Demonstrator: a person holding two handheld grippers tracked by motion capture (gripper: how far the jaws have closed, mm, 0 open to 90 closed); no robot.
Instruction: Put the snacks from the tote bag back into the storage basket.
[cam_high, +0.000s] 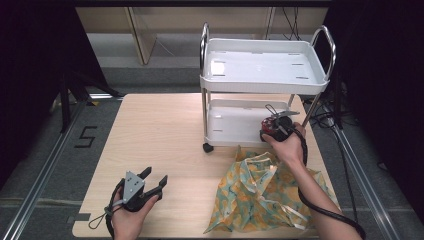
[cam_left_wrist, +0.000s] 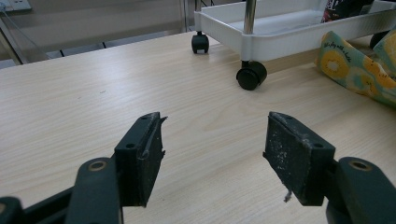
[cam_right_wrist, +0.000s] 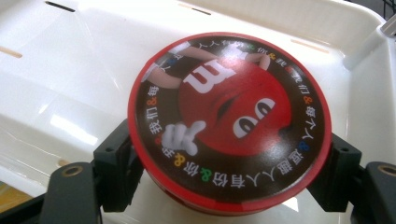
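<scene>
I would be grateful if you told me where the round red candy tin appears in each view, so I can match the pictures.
High view: the candy tin sits right of centre, in the right gripper, at the cart's lower tray.
Left gripper view: the top right edge shows a dark printed object in that tray, probably the tin.
Right gripper view: centre, lid up, between the jaws.
Shared landmark: the white lower tray.

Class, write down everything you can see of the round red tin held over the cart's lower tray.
The tin is round and squat, with a red rim and a glossy dark lid printed with a red candy cartoon face, a white "m" and a ring of coloured characters. The right hand-held gripper clamps it on two opposite sides, lid towards the camera, over the cart's white lower tray. Whether its base touches the tray cannot be told.
</scene>
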